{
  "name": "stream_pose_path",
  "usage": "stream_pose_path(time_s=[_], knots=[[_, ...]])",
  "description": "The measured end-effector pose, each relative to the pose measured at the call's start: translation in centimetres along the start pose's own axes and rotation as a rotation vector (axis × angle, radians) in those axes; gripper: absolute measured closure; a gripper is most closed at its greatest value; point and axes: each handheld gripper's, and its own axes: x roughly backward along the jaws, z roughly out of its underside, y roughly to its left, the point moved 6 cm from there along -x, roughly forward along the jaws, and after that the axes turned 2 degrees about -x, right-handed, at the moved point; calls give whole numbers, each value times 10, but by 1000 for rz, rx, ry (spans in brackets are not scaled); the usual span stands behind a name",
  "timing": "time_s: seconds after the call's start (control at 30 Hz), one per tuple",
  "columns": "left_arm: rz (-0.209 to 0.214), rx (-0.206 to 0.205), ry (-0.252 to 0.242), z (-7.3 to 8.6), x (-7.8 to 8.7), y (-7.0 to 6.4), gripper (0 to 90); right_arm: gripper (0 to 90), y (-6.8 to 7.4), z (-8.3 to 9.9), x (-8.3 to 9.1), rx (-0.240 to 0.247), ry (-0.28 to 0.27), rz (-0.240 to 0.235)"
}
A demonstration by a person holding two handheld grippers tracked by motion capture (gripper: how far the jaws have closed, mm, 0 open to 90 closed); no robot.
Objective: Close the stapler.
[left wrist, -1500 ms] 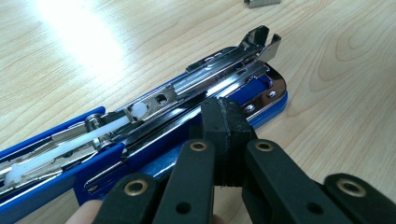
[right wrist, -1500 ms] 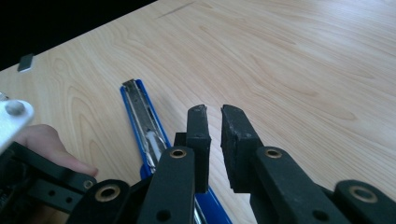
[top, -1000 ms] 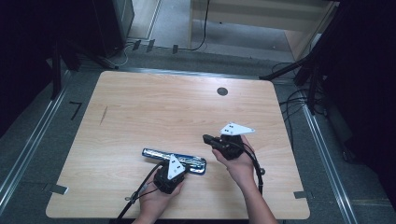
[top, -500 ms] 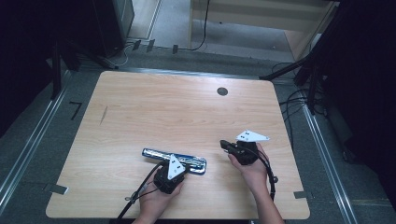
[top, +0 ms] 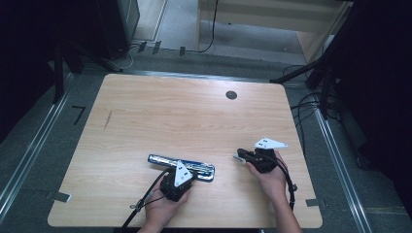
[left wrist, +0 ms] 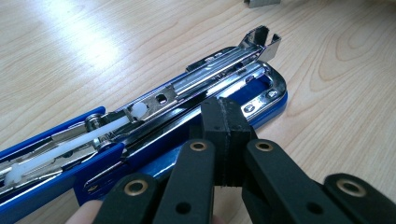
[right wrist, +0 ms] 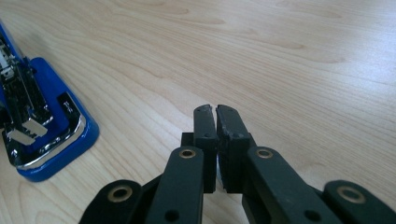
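Left tongs sit low and centre, pressed together against the opened blue stapler lying on the worktop. Right tongs, also closed and empty, have slid further right of the stapler than before.

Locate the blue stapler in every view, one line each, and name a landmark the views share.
High view: the blue stapler lies opened flat at lower centre, by the left gripper.
Left gripper view: it runs from lower left to upper right, right at the jaws.
Right gripper view: its rounded blue end sits at the left edge.
Shared landmark: the light wood table.
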Motion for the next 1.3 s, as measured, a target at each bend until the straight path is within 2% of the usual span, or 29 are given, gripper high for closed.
stream_pose_path(time_s=[0.2, 0.53, 1.3], knots=[[0, 0, 0, 0, 0, 0, 900, 830, -4, 2, 2, 5, 9, -16], [0, 0, 0, 0, 0, 0, 900, 758, -9, 10, 0, 16, 55, -39], [0, 0, 0, 0, 0, 0, 900, 768, -8, 16, -8, 38, 90, -42]])
